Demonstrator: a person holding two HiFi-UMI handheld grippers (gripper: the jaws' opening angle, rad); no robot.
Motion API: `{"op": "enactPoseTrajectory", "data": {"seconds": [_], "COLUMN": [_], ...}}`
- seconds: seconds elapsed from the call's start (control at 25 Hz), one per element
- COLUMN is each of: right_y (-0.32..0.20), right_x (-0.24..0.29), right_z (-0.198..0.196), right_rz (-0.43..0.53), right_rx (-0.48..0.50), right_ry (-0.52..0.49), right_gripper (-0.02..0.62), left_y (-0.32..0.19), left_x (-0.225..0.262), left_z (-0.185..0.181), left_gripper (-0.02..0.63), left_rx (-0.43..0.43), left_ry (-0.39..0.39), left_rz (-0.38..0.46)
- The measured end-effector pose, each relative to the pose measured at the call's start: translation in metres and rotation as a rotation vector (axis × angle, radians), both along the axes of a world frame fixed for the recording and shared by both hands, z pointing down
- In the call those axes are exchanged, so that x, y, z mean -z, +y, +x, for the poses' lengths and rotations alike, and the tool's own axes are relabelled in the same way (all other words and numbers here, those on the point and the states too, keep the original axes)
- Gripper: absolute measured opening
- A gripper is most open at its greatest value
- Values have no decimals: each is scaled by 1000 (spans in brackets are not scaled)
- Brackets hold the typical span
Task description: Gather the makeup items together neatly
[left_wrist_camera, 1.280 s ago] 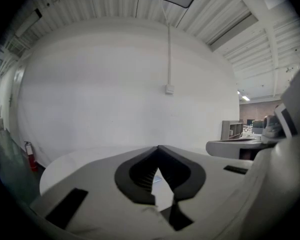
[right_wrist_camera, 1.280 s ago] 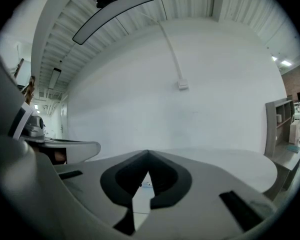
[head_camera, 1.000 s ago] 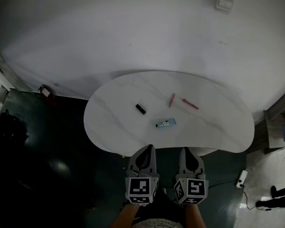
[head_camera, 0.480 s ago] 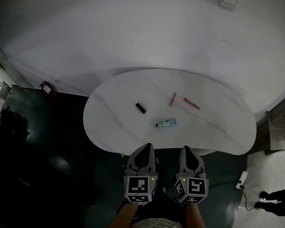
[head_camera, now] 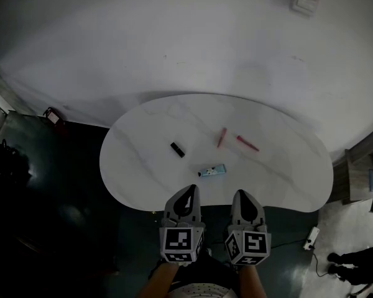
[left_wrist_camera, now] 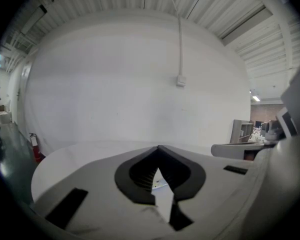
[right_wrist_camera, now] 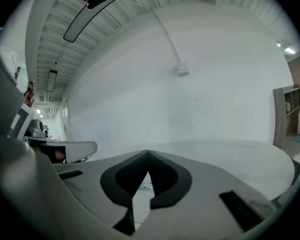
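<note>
Left tongs [head_camera: 188,190] and right tongs [head_camera: 242,194] sit side by side low in the head view, their tips over the near edge of the worktop [head_camera: 143,166]. Both point across it toward the white wall [head_camera: 174,36]. Both are pressed together. In each gripper view the dark pads meet at the tip with nothing pinched between them, and only a narrow slot lower down lets a strip of white worktop show through. The two tongs are apart from each other and touch none of the makeup.

Nearest to them is the blue tube [head_camera: 211,171], lying crosswise on the worktop just beyond the tips and between them. Farther out and to its left lies the black tube [head_camera: 177,149], tilted and on its own. Farther out to the right lie the pink stick [head_camera: 222,137] and the red pencil [head_camera: 247,143], near each other but apart, their far ends closest, like an open V. All four items are scattered over the middle of the worktop, not gathered.

The worktop is white with faint grey veins and rounded ends. Around it is dark floor [head_camera: 62,228]. A red extinguisher [head_camera: 51,113] stands by the wall at left, a switch box [head_camera: 306,2] is mounted high on the wall at right, and a power strip [head_camera: 309,237] lies on the floor at right.
</note>
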State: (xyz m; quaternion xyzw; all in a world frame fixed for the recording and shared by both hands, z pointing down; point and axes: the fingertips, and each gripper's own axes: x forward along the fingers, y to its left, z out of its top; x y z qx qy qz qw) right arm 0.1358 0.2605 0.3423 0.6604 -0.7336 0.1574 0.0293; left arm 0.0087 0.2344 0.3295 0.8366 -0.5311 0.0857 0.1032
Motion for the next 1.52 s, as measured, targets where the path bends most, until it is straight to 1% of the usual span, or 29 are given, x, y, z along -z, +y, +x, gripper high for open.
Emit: {"op": "enactPoseTrajectory", "data": {"seconds": [0.12, 0.28, 0.44, 0.56, 0.68, 0.88, 1.08, 1.32, 1.36, 1.52], "right_y": [-18, -45, -76, -102, -129, -169, -197, -217, -219, -221], "right_x": [-3, -4, -5, -6, -6, -11, -23, -48, -53, -71], "right_z": [-2, 0, -1, -12, -32, -67, -99, -131, -136, -155], "right_rz": [-5, -9, -13, -24, -33, -50, -78, -163, -178, -231], "right_rx": [9, 2, 4, 19, 56, 130, 183, 255, 269, 328], "right_ry": [7, 10, 10, -9, -15, 3, 9, 39, 44, 78], "right_gripper": [11, 11, 11, 10, 9, 11, 11, 15, 27, 28], "left_y": [-21, -48, -77, -98, -123, -162, -187, -206, -207, -209], "left_x": [-5, -9, -5, -3, -4, -12, -25, -44, -48, -61], "left_z": [-2, 2, 7, 2, -12, -41, -69, -99, -104, -119], "left_gripper": [37, 38, 38, 38, 38, 38, 38, 37, 38, 37], "left_rx": [11, -3, -29, -38, -20, 30, 73, 127, 137, 170], "left_ry": [5, 7, 6, -3, 0, 11, 23, 35, 38, 44], "left_rz": [-10, -21, -6, -1, -13, -35, -62, -109, -117, -151]}}
